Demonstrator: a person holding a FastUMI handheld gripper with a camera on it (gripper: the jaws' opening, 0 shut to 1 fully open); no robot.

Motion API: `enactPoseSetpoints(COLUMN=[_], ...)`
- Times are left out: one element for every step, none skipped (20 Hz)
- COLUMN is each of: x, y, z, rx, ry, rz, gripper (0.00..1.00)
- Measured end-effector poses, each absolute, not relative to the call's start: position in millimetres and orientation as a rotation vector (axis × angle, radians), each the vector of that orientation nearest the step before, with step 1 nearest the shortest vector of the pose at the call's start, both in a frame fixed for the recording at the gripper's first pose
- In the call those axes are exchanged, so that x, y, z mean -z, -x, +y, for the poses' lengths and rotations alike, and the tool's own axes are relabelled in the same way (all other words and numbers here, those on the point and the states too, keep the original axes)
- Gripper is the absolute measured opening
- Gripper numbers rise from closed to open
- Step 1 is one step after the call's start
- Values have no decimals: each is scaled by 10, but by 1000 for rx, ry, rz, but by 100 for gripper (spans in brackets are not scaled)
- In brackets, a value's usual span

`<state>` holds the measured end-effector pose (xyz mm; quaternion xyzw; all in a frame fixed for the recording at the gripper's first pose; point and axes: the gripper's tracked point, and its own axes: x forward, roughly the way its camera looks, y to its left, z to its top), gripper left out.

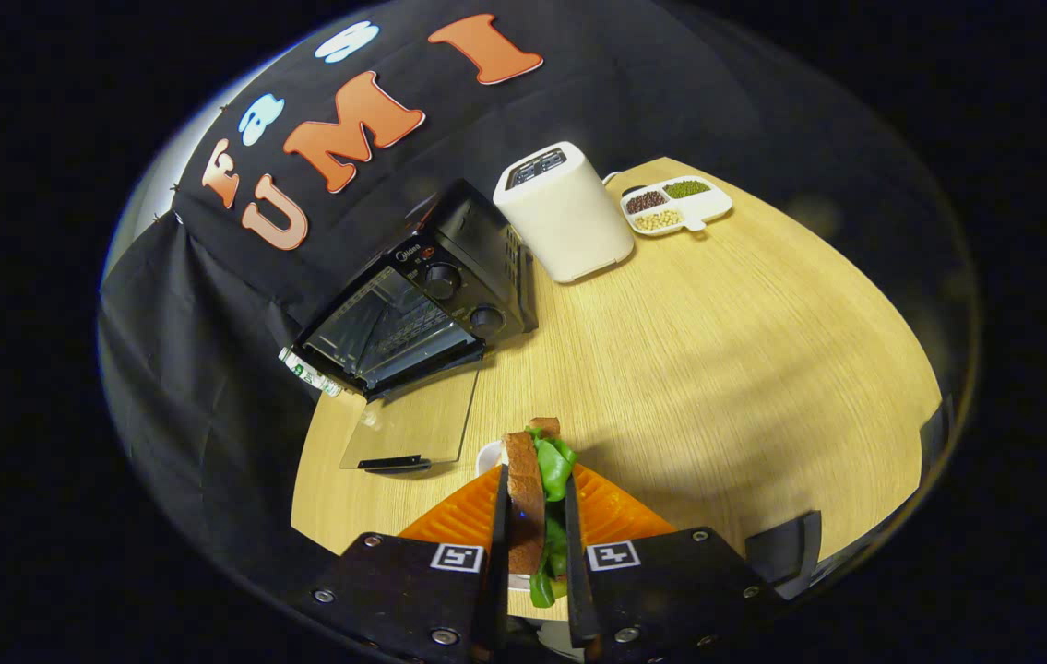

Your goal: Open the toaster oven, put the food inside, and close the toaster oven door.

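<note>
A sandwich (537, 489) of brown bread and green lettuce stands on edge between my fingers, and my gripper (537, 516) is shut on it. It is held above the wooden table. Beyond the fingers and to the left sits the black toaster oven (422, 300) with two knobs on its front. Its glass door (412, 429) lies folded down flat on the table, and the wire rack inside is visible.
A white two-slot toaster (565, 212) stands right of the oven. Behind it lies a white divided dish (675, 205) of beans. A small white cup (489, 456) sits just under the sandwich. The wooden table (717, 369) stretches to the right.
</note>
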<state>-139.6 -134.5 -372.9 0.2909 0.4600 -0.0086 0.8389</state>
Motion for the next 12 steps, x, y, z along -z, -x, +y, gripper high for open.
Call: enactPoseSetpoints(x=[3639,3561,3475,3381,3282,3182,3091,3018,2979,2966,2961,2945], y=[1334,1292,1235,1166,1120,1044,985,898,816,722,651,574], z=[-1336,-1326,-1320,-1311,-1256,-1175,-1075,-978,-910,-851,-776,-682], rx=[22,26,39,53,48,37,21,8,2,4,1,-6], ry=[-622,-628,-635,-632,-622,-624,-635,-645,-641,-621,-601,-601], rz=[952,928,903,872,845,818,799,781,764,748,738,731], gripper=[27,27,27,26,27,26,27,26,26,26,26,26])
